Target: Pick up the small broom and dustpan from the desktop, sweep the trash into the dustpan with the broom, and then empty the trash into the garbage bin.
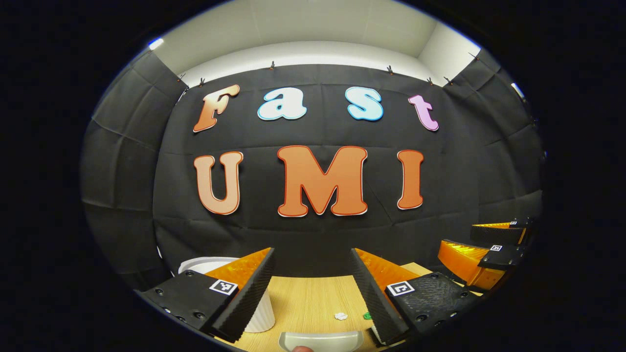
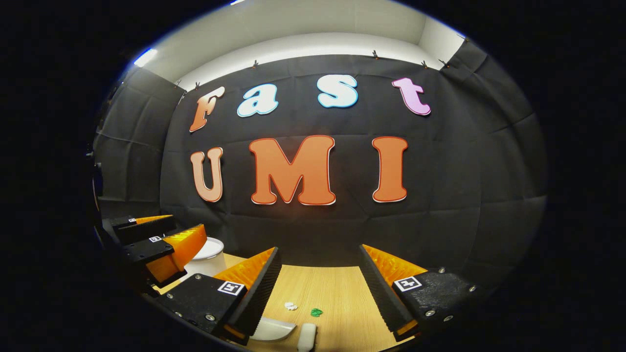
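Note:
My left gripper [image 1: 312, 252] is open above the wooden desktop [image 1: 313, 298], holding nothing. Below its fingers lie a pale dustpan [image 1: 320, 341], cut off at the bottom edge, a white scrap [image 1: 341, 316] and a green scrap [image 1: 367, 316]. My right gripper [image 2: 319, 249] is also open and holds nothing. Beneath it are the white scrap [image 2: 291, 306], the green scrap [image 2: 316, 312], the dustpan [image 2: 271, 328] and a white rounded piece [image 2: 307, 337] that may be the small broom. Each gripper appears beside the other: right gripper [image 1: 457, 239], left gripper [image 2: 188, 226].
A white ribbed garbage bin [image 1: 259, 315] stands on the desktop at the left, partly behind my left finger; in the right gripper view the bin [image 2: 208, 259] sits behind the left gripper. The black cloth wall closes off the back of the desktop [image 2: 337, 288].

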{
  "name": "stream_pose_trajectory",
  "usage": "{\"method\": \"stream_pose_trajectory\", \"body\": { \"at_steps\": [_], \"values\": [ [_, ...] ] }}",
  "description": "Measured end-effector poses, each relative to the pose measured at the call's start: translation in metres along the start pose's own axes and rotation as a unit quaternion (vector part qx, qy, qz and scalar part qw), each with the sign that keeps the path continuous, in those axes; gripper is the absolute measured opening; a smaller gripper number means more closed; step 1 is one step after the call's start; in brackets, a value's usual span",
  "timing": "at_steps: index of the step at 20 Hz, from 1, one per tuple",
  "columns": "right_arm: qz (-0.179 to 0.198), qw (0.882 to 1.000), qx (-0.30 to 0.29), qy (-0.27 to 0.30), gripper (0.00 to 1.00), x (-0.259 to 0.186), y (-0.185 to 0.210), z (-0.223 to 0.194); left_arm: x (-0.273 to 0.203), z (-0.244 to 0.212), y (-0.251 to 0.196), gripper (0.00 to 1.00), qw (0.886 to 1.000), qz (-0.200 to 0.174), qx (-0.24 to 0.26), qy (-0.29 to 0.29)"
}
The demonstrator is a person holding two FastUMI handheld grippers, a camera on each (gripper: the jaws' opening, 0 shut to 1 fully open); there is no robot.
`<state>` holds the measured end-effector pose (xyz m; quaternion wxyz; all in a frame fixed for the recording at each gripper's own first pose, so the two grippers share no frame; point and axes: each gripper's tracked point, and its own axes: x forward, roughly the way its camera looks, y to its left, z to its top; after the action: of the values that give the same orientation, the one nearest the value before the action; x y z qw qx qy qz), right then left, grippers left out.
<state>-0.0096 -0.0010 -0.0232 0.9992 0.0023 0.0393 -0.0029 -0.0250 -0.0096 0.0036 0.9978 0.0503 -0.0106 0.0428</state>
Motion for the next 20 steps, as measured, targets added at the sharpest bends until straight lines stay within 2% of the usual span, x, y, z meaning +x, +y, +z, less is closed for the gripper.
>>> {"method": "stream_pose_trajectory", "body": {
  "at_steps": [10, 20],
  "values": [
    [-0.031, 0.999, 0.003, 0.022, 0.95, 0.001, -0.009, -0.011, 0.001, -0.010, -0.005, 0.95, 1.000, -0.006, 0.008, 0.011],
    [-0.021, 0.999, -0.003, 0.028, 0.95, -0.001, -0.003, -0.016, -0.002, -0.016, 0.004, 0.94, 1.000, 0.002, -0.002, 0.012]
  ]
}}
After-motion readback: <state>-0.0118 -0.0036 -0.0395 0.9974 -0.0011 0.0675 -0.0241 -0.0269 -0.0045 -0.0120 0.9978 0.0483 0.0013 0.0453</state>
